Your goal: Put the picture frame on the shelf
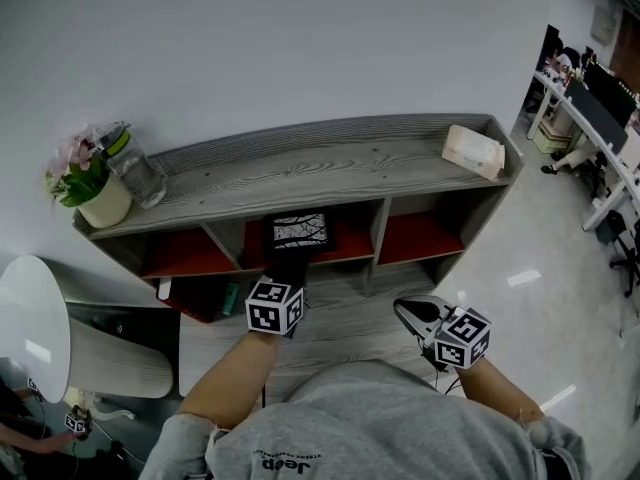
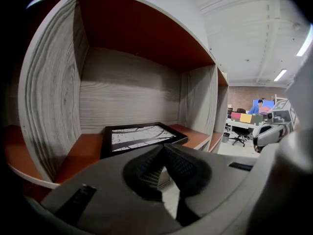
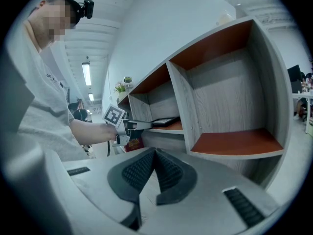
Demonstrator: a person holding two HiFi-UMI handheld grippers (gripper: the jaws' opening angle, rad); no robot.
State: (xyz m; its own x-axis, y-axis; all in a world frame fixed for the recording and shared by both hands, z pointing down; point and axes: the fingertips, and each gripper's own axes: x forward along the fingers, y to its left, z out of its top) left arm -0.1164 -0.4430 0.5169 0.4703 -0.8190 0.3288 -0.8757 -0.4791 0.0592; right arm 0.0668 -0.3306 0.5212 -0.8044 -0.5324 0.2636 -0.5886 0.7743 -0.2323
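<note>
Held low beside the person's grey T-shirt (image 1: pixel 380 418), the grey two-jaw right gripper (image 1: pixel 400 308) is seen well back from the shelving, its black ribbed jaws pressed together with nothing between them. Farther forward, the matching left gripper (image 2: pixel 163 147) is stretched out on a bare forearm (image 1: pixel 225 378) towards the middle compartment. Its jaws are likewise closed and empty, the tips just at the near edge of the black-rimmed rectangular picture frame (image 1: pixel 299 231); contact cannot be told. That frame, filled by a white, dark-veined print, is laid flat on the red-brown floor of the low grey wood-grain shelf unit (image 1: pixel 300 163).
</note>
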